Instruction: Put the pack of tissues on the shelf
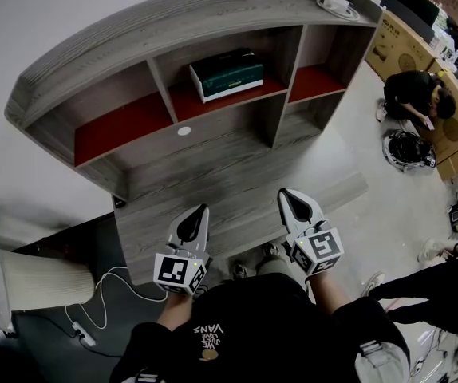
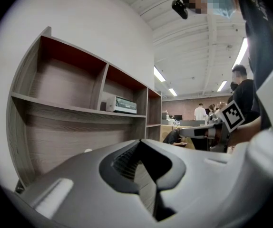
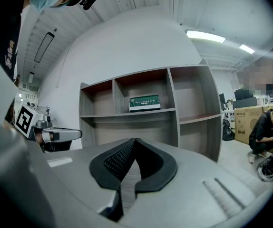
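The pack of tissues (image 1: 227,74), a green and white box, lies in the middle compartment of the grey wooden shelf (image 1: 173,22). It also shows in the left gripper view as the tissue pack (image 2: 121,104) and in the right gripper view as the tissue pack (image 3: 144,102), resting on the shelf board. My left gripper (image 1: 203,208) and right gripper (image 1: 283,191) hover side by side over the shelf's lower ledge, well short of the pack. Both point level toward the shelf, shut, with nothing between the jaws.
A white object (image 1: 337,5) lies on top of the shelf at the right end. A person (image 1: 416,94) crouches on the floor at the right beside cardboard boxes (image 1: 404,42) and a bag (image 1: 408,148). A white bin (image 1: 33,282) and a power cable (image 1: 101,302) are at the lower left.
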### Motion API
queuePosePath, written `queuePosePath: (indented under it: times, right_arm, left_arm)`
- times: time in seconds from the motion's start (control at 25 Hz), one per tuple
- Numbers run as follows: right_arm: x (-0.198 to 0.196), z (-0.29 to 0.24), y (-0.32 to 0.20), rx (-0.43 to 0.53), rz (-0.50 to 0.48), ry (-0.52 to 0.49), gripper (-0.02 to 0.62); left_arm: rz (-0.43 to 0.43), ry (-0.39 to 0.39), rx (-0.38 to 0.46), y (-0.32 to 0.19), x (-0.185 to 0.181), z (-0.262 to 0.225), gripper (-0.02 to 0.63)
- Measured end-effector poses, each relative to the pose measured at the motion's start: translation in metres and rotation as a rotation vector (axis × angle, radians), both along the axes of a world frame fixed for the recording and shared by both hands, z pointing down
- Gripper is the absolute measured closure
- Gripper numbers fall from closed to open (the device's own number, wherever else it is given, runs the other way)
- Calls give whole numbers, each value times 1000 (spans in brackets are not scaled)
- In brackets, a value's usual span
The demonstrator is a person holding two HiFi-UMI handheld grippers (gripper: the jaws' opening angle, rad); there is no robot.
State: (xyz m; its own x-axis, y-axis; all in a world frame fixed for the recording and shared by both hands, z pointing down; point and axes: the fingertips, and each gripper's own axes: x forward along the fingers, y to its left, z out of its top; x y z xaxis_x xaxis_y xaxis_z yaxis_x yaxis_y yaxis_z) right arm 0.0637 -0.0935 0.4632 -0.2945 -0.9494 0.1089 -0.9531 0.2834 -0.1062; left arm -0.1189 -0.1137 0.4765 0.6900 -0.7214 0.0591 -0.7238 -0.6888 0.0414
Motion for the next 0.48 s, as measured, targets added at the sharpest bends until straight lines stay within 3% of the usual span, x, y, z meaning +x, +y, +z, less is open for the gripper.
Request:
queuePosePath:
  times: [0.48]
  right_arm:
    - [0,-2,-1,44,-10,4,594]
  left_arm:
    - [-2,5,-3,1,2,0,555]
